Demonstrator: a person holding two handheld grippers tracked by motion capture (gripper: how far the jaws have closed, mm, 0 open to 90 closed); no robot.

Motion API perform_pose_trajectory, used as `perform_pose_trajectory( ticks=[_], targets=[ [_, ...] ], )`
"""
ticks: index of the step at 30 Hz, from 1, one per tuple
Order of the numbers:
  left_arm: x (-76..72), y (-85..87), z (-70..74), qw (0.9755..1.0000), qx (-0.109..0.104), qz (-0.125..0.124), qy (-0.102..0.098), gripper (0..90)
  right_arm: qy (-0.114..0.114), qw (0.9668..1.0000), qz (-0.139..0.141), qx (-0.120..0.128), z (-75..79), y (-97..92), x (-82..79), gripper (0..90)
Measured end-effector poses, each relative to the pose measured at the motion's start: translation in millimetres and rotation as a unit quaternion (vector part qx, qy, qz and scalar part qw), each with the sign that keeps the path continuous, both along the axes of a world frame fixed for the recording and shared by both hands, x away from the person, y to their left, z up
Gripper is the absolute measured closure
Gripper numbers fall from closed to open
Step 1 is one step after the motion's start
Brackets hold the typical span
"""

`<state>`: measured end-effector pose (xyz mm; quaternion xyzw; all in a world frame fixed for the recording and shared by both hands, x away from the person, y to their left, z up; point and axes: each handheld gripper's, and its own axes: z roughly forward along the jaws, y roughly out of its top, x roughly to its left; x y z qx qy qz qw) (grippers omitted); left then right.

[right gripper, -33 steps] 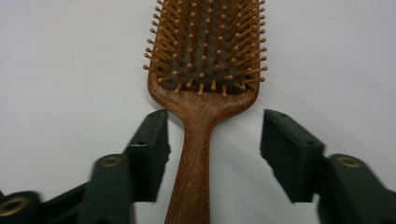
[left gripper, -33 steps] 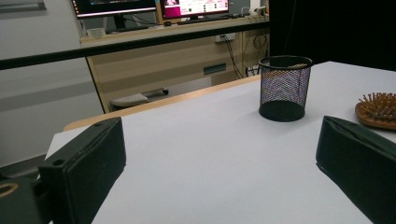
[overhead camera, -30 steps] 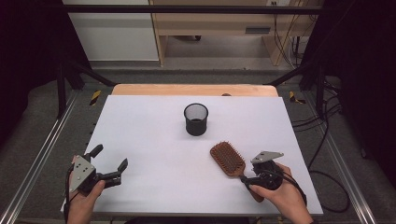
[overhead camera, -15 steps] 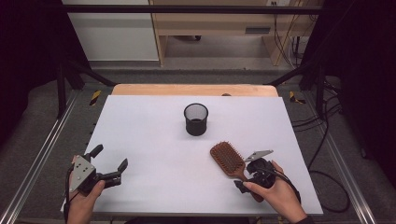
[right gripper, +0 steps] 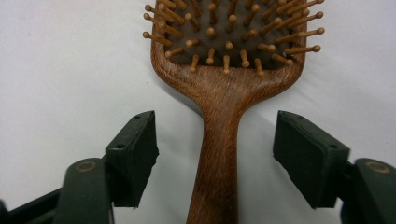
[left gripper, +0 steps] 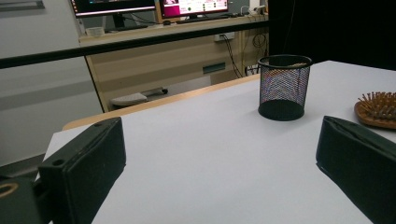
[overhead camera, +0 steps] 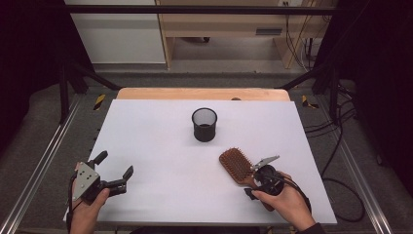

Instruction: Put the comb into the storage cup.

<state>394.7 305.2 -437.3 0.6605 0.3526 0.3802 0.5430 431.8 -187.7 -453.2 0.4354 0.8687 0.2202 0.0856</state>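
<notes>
Jaws of the right gripper [right gripper: 215,158] have just been closing, after standing wider a moment before; they are now sitting apart on either side of the hairbrush [right gripper: 224,88] handle, with clear white table showing between each pad and the wood, so nothing is being squeezed yet; in the high view the right gripper [overhead camera: 253,187] is lying low at the near right of the table [overhead camera: 160,131], over the handle end of the hairbrush [overhead camera: 236,165], and the hand has shifted a little toward the near edge compared with a second ago, while the brush itself is lying in the same spot, bristles up, head pointing away from the person; this is looking like the start of a grasp on the handle, and a little more closing should be bringing the pads onto the wood; at the near left, the left gripper [overhead camera: 114,171] is resting with its jaws wide apart and empty, unchanged from the earlier pictures; farther off, near the middle of the table, the black mesh cup [overhead camera: 204,124] is standing upright, well apart from the brush; from the left gripper view the cup [left gripper: 284,86] is looking empty, though its bottom is hard to make out; it is a likely place for the brush to go.
</notes>
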Motion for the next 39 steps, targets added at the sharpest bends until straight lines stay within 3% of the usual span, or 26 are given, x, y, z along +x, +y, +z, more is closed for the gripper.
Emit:
perform_pose_trajectory(
  ticks=[13, 17, 39],
  targets=[
    [0.3, 0.0, -0.2, 1.0, -0.001, 0.0, 0.002, 1.9, 0.008, 0.9999, -0.012, -0.009, -1.7, 3.8, 2.4, 56.1],
    [0.4, 0.0, -0.2, 1.0, 0.0, 0.001, 0.002, 1.9, 0.001, 0.9997, -0.015, -0.017, -2.3, 3.0, 2.1, 62.8],
    [0.2, -0.8, 0.5, 1.0, 0.0, 0.0, 0.001, 2.0, -0.007, 0.9997, -0.014, -0.02, -4.2, 2.8, 0.9, 72.5]
  ],
)
